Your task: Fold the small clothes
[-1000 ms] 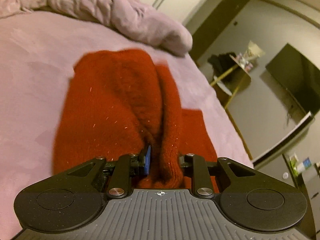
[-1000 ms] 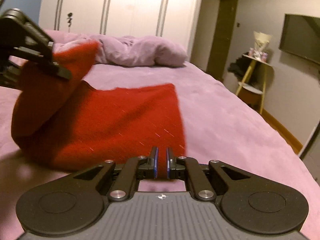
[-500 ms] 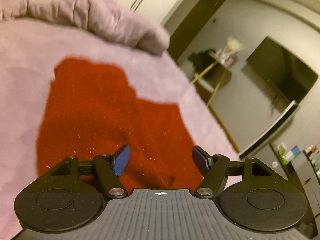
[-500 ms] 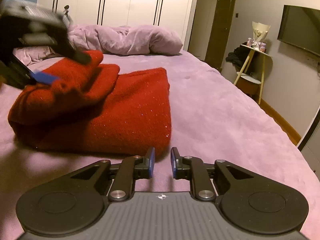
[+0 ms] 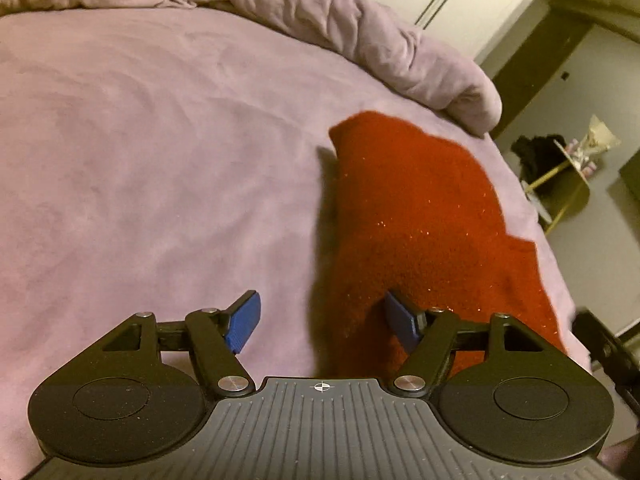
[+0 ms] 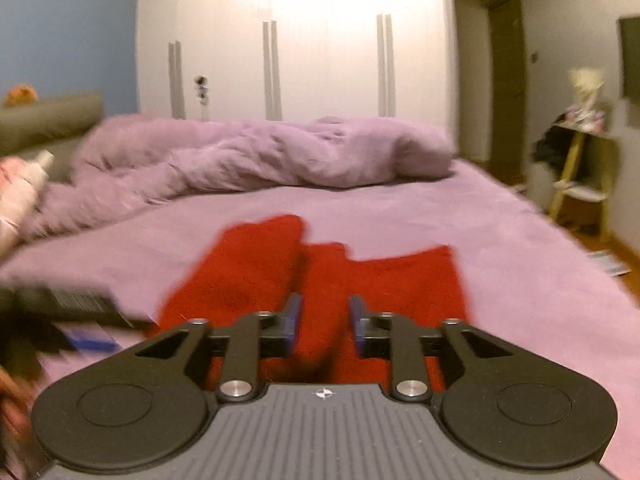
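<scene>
We see a red knitted garment (image 5: 420, 220), thick and fuzzy, with small glittering threads in the wool. It lies folded on the bed (image 5: 160, 140), one layer on top of another, so its far edge makes a step. The bed cover is a soft mauve fabric, like velvet, and a crumpled quilt (image 6: 260, 152) of the same colour is heaped at the far end. Our left gripper (image 5: 322, 322) is released, with its ribbed blue pads wide apart over the near left edge of the garment and pressing nothing. Our right gripper (image 6: 324, 322) is opening above the garment and holds nothing. Behind stand a white wardrobe (image 6: 320, 48) with long handles and a yellow side shelf (image 6: 580, 176).
</scene>
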A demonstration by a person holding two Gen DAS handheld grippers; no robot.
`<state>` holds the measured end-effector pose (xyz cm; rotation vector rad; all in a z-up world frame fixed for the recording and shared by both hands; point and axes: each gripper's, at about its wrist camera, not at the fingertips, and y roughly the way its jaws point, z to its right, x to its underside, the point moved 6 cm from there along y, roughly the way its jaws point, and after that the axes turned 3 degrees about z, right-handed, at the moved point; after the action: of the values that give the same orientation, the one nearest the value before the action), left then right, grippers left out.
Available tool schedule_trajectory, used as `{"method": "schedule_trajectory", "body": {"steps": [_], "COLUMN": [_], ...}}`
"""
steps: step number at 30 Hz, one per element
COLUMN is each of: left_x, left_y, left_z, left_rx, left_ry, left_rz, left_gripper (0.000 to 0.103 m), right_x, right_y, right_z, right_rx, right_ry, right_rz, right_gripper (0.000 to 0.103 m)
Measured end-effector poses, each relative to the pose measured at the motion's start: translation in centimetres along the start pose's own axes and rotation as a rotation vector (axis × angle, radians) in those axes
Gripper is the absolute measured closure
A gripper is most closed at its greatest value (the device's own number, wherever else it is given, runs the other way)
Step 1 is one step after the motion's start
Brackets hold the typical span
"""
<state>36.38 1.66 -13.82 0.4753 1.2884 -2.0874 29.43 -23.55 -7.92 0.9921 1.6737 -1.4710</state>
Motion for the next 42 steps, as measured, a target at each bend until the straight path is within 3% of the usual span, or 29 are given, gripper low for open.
{"method": "schedule_trajectory", "body": {"steps": [1, 5, 7, 13, 15, 17, 19, 21, 23, 25, 27, 37, 40, 42], "left_x": [0.1, 0.6, 0.8, 0.7, 1.0, 1.4, 1.8, 1.6, 1.5, 1.5, 1.5, 1.5, 1.6, 1.7], "left_y": [0.1, 0.4, 0.0, -1.2, -0.9, -0.1, 0.7, 0.6, 0.5, 0.3, 0.3, 0.3, 0.4, 0.3], "left_z": [0.0, 0.6, 1.0, 3.0, 3.8, 4.3, 4.5, 4.6, 4.8, 4.9, 4.8, 4.9, 5.0, 5.2], "left_rx": [0.000, -0.015, -0.019, -0.053, -0.045, -0.056, -0.051, -0.069, -0.091, -0.099, -0.101, -0.099, -0.101, -0.105], "left_ry": [0.009, 0.033, 0.050, 0.118, 0.139, 0.164, 0.150, 0.157, 0.195, 0.213, 0.198, 0.205, 0.212, 0.220], "left_rz": [0.002, -0.008, -0.008, 0.017, 0.009, -0.005, -0.035, -0.027, -0.013, -0.003, -0.003, 0.003, 0.006, 0.011], "left_gripper": [0.025, 0.022, 0.022, 0.022, 0.022, 0.015, 0.014, 0.014, 0.015, 0.015, 0.015, 0.015, 0.015, 0.015], "right_x": [0.2, 3.1, 3.5, 1.9, 2.9, 5.1, 7.1, 6.7, 5.8, 4.7, 3.9, 3.4, 3.2, 2.8], "right_y": [1.0, 5.6, 6.1, 2.6, 2.5, 3.5, 4.9, 4.8, 4.5, 3.9, 3.8, 9.3, 10.6, 11.1], "right_z": [-0.5, -0.3, 0.1, 1.7, 2.6, 3.0, 3.6, 3.6, 3.3, 3.8, 4.7, 7.8, 7.0, 5.8], "right_rx": [-0.035, -0.075, -0.118, -0.100, -0.061, -0.002, 0.000, -0.018, -0.051, -0.048, -0.055, -0.208, -0.238, -0.234], "right_ry": [0.014, 0.051, 0.090, 0.175, 0.186, 0.142, 0.128, 0.128, 0.128, 0.146, 0.186, 0.534, 0.551, 0.489], "right_rz": [-0.037, -0.230, -0.246, -0.120, -0.131, -0.196, -0.227, -0.223, -0.222, -0.200, -0.182, -0.270, -0.283, -0.286], "right_gripper": [0.046, 0.050, 0.081, 0.089, 0.090, 0.090, 0.091, 0.091, 0.086, 0.060, 0.043, 0.016, 0.014, 0.015]}}
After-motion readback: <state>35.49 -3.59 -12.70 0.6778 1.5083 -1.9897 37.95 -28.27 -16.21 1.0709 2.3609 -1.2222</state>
